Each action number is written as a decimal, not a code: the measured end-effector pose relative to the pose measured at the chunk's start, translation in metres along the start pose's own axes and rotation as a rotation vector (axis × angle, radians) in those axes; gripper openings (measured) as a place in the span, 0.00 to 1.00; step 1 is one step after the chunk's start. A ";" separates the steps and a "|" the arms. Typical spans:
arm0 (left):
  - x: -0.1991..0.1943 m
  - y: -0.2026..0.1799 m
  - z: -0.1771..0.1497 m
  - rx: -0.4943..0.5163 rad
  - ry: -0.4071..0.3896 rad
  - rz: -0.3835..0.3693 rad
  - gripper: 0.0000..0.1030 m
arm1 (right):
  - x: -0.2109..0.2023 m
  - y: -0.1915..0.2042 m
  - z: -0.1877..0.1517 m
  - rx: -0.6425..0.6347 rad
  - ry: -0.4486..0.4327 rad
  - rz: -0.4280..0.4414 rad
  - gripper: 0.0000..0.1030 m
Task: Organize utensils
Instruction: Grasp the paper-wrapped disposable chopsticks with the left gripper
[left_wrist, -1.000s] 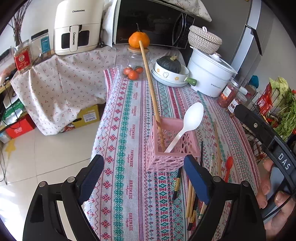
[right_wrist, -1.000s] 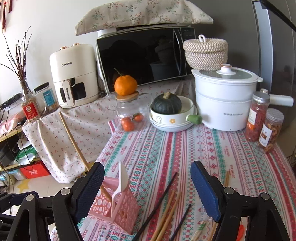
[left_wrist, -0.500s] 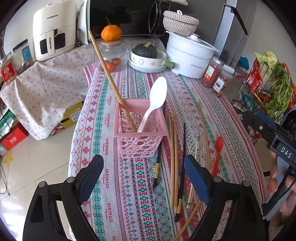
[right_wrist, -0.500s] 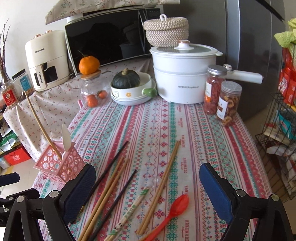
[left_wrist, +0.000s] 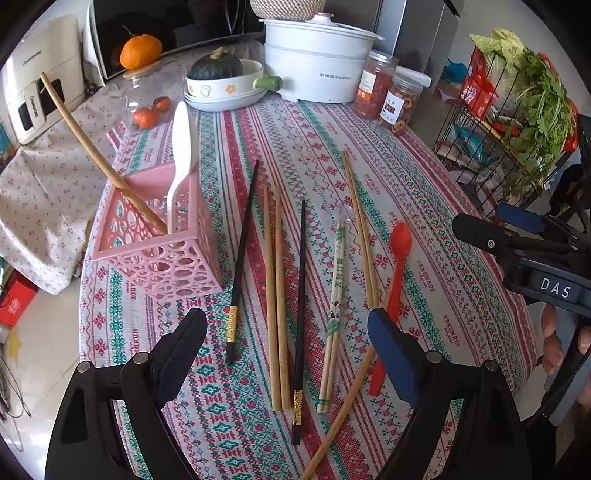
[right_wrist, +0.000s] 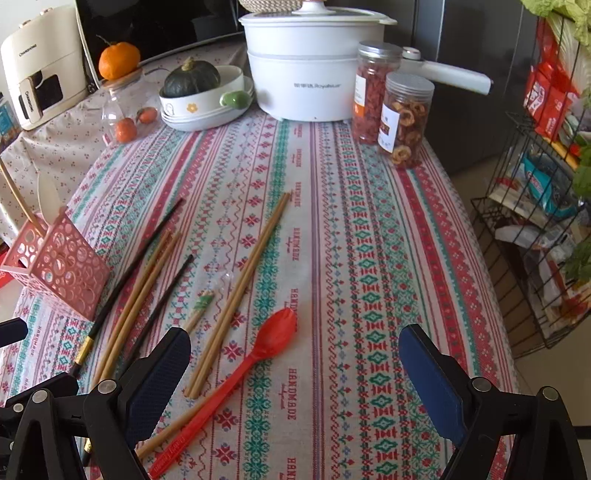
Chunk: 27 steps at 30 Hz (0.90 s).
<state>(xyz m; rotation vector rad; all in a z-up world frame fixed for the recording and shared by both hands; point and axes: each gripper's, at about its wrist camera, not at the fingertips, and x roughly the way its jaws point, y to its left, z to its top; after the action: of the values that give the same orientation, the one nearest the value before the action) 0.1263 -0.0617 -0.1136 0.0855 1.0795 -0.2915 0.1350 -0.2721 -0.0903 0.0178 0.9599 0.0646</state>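
A pink basket (left_wrist: 155, 240) at the table's left holds a white spoon (left_wrist: 181, 147) and one long wooden chopstick (left_wrist: 99, 162). On the striped cloth lie two black chopsticks (left_wrist: 243, 251), a wooden pair (left_wrist: 275, 295), a green-patterned pair (left_wrist: 334, 306), another wooden pair (left_wrist: 360, 229) and a red spoon (left_wrist: 397, 266). My left gripper (left_wrist: 286, 321) hangs open above the chopsticks' near ends, holding nothing. My right gripper (right_wrist: 295, 334) is open and empty over the red spoon (right_wrist: 273, 339), with the basket (right_wrist: 62, 266) far to its left.
At the back stand a white pot (right_wrist: 314, 74), two jars (right_wrist: 402, 118), a bowl with a squash (right_wrist: 199, 96) and a glass jar with tomatoes (left_wrist: 147, 107). A wire rack of vegetables (left_wrist: 517, 122) stands beyond the table's right edge. A hand (left_wrist: 554, 343) grips the right tool.
Both grippers have swung right and down from the basket toward the loose chopsticks and red spoon. The right gripper's jaws have spread a little wider. Nothing on the table moved.
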 end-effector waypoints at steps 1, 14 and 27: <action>0.005 -0.005 0.001 0.008 0.013 -0.006 0.88 | 0.003 -0.004 -0.001 0.010 0.019 -0.004 0.92; 0.059 -0.030 0.029 -0.027 0.088 -0.111 0.62 | 0.032 -0.045 -0.013 0.144 0.179 -0.014 0.92; 0.103 -0.039 0.041 -0.029 0.132 -0.092 0.29 | 0.042 -0.054 -0.014 0.190 0.217 0.011 0.92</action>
<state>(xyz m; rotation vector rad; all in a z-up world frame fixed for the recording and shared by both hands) 0.1956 -0.1276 -0.1813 0.0298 1.2207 -0.3571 0.1499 -0.3237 -0.1355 0.1950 1.1804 -0.0149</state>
